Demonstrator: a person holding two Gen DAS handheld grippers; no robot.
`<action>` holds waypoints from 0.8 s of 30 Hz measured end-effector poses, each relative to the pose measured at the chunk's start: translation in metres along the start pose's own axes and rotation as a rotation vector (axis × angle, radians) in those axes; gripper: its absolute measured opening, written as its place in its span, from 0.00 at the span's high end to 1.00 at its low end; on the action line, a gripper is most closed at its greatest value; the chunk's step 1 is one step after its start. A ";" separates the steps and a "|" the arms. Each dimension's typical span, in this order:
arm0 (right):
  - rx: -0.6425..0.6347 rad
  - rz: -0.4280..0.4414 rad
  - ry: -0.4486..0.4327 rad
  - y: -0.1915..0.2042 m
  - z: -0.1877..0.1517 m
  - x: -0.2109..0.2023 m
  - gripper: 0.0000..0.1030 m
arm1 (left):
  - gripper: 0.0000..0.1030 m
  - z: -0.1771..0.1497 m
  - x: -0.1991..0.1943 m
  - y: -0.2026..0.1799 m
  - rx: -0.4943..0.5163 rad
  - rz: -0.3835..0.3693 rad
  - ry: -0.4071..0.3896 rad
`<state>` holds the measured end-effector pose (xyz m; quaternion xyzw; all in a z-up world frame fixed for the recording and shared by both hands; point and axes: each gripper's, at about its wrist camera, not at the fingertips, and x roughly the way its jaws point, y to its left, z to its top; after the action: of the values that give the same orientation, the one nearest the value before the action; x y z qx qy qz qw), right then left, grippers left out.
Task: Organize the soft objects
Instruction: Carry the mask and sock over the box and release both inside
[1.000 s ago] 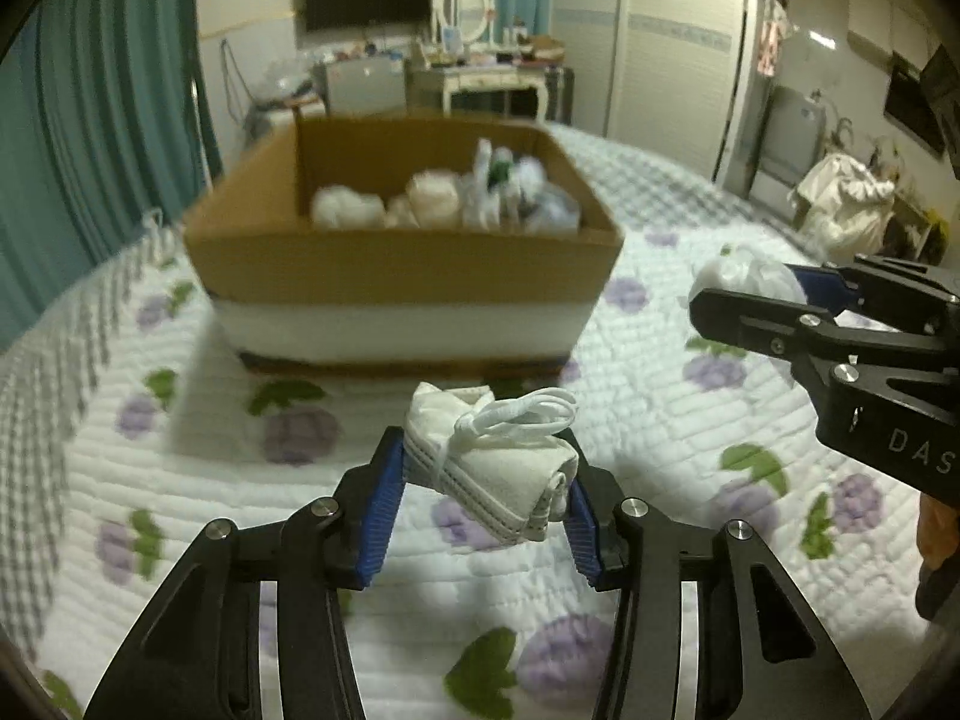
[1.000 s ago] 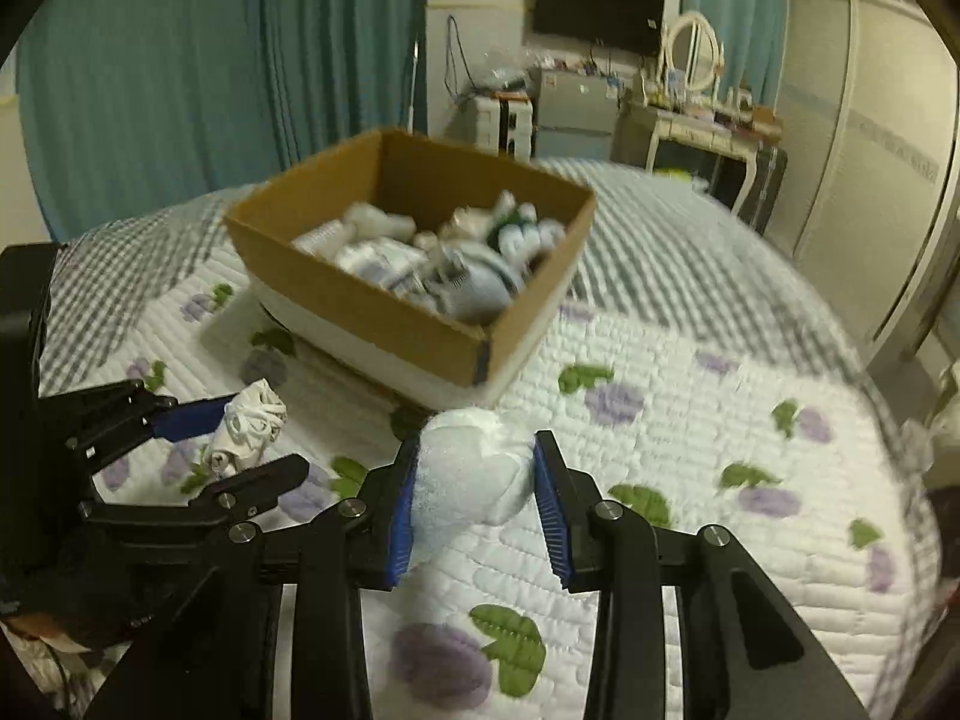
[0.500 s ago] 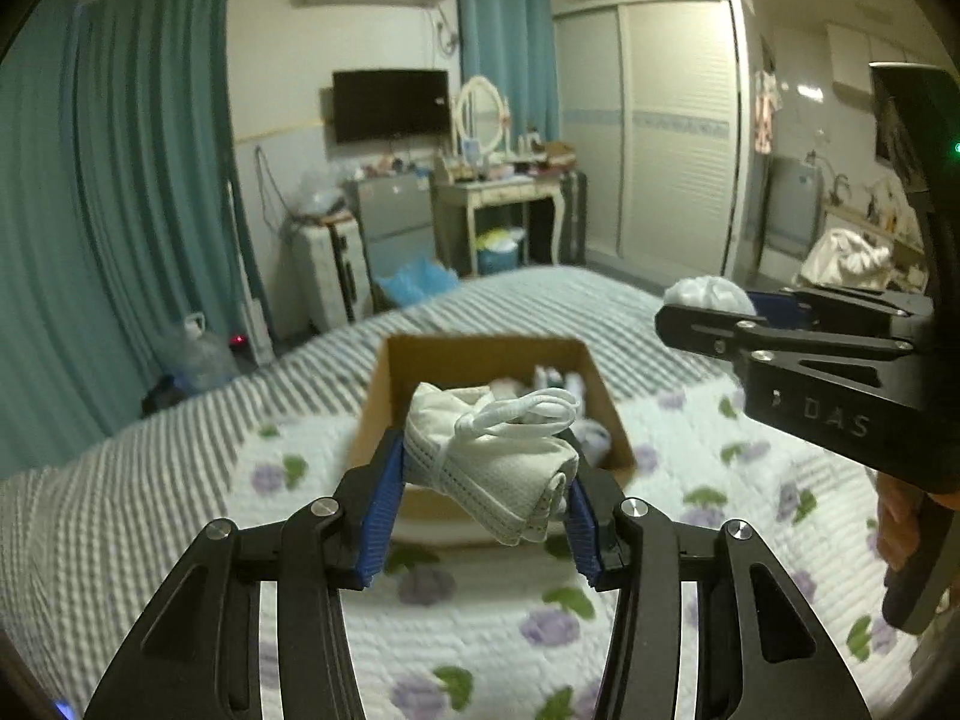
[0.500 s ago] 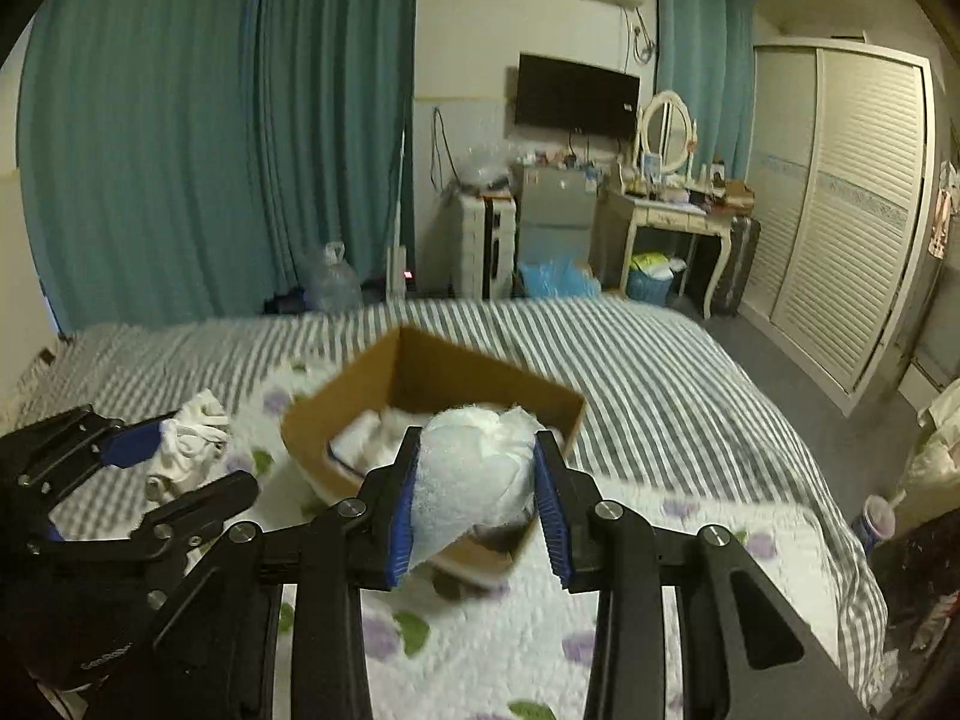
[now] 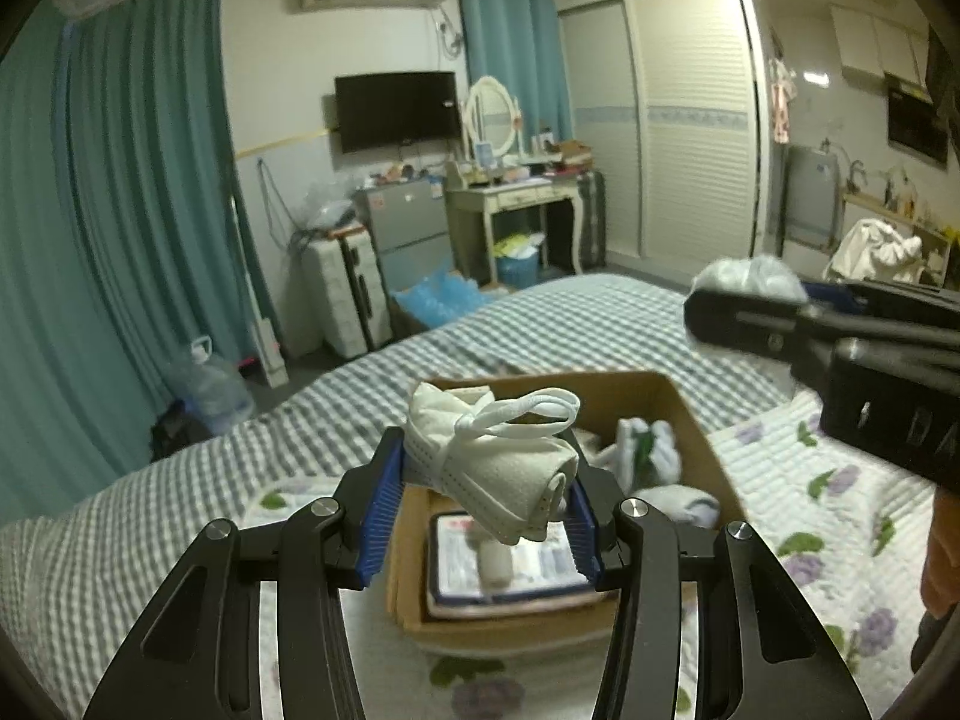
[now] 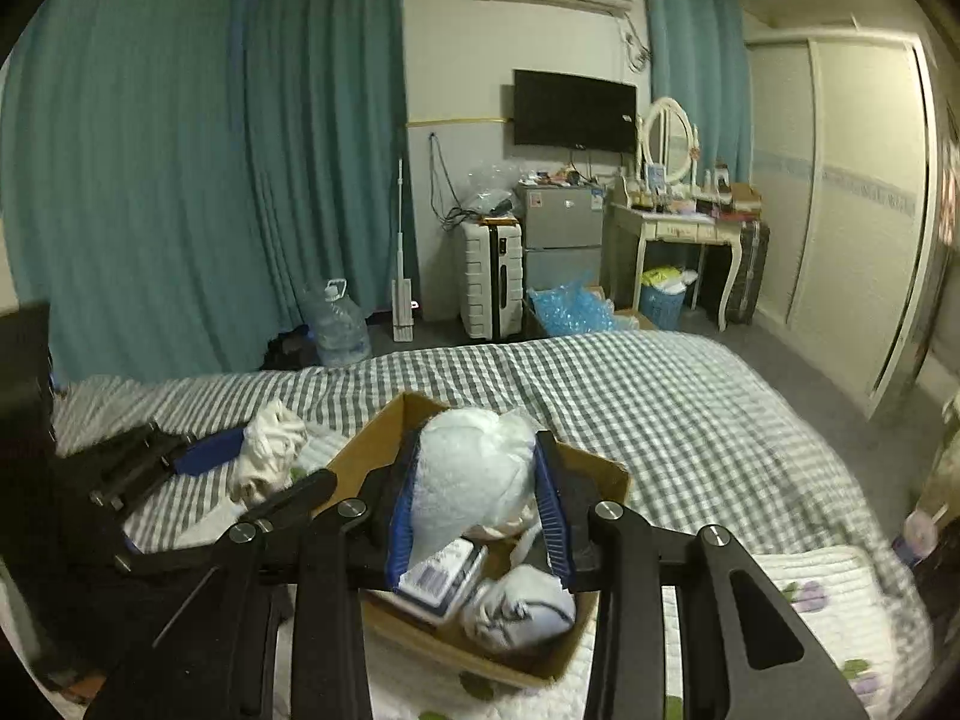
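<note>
My left gripper [image 5: 480, 498] is shut on a rolled cream cloth tied with a white cord [image 5: 498, 468] and holds it high above the near end of the cardboard box [image 5: 690, 420]. My right gripper [image 6: 477, 504] is shut on a fluffy white bundle [image 6: 468, 474] and holds it above the same box [image 6: 372, 438]. The box holds several white soft items and a flat printed packet [image 5: 510, 558]. The right gripper also shows in the left wrist view [image 5: 750, 312], and the left gripper with its cloth [image 6: 270, 450] shows in the right wrist view.
The box sits on a bed with a floral quilt [image 5: 810, 480] over a grey checked sheet [image 6: 630, 396]. Beyond the bed are teal curtains, a water jug [image 6: 339, 324], a suitcase [image 6: 492, 276], a dressing table and a wardrobe.
Both grippers have risen well above the bed with their bundles still held. The box now lies below and closer under both grippers.
</note>
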<state>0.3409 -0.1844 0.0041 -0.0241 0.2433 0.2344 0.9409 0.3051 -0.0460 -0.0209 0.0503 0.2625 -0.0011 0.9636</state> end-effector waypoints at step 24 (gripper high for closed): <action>0.109 -0.005 0.107 -0.054 -0.028 0.110 0.47 | 0.14 -0.010 0.051 -0.014 0.021 0.003 0.017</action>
<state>0.4372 -0.1893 -0.0759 0.0139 0.3057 0.2170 0.9270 0.3436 -0.0575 -0.0563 0.0609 0.2706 -0.0019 0.9608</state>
